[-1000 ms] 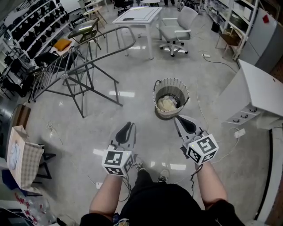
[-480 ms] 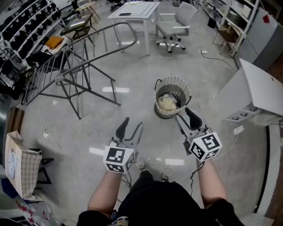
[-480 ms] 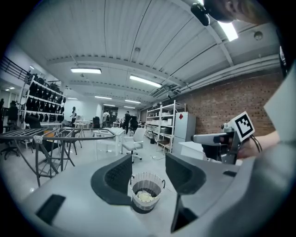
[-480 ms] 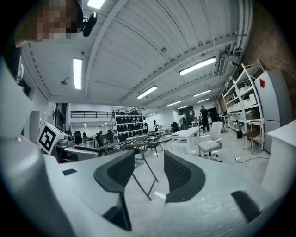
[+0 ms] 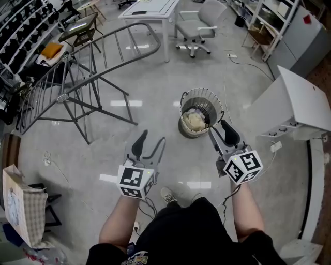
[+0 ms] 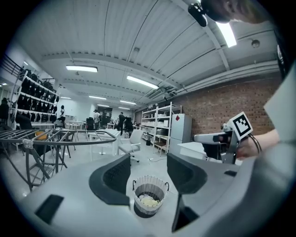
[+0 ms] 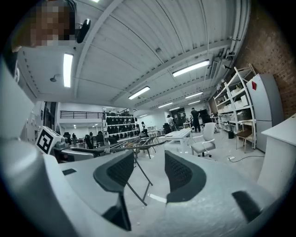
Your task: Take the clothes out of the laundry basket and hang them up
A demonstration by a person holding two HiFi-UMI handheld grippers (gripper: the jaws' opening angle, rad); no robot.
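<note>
Two grippers, both empty. The left gripper (image 5: 152, 138) has its jaws wide apart and they've just been opening; its own view shows only floor and the basket farther off between them. The right gripper (image 5: 217, 129) is the same: jaws apart, just been opening, nothing gripped, and its view looks past them at the rack legs.

Two marker cubes, one per gripper, with black and white squares and no readable text. One shoe (image 5: 166, 194) shows below the arms.

One basket (image 5: 211, 106) stands upright on the floor just ahead. In the head view the right gripper's tips are just beside its rim, the left's well apart from it. The clothes (image 5: 195, 120) are one pale bundle at the bottom, count unclear.

The floor from grippers to basket is bare except for thin cables at the right. One checked bag (image 5: 20, 202) sits far left.

One rack (image 5: 63, 97) stands left of the basket, well apart, its rails bare. One white cabinet (image 5: 305, 103) stands near on the right, its corner towards the basket.

Beyond are one chair (image 5: 199, 31), one table (image 5: 150, 8) and shelving along both sides. No legible labels anywhere.
</note>
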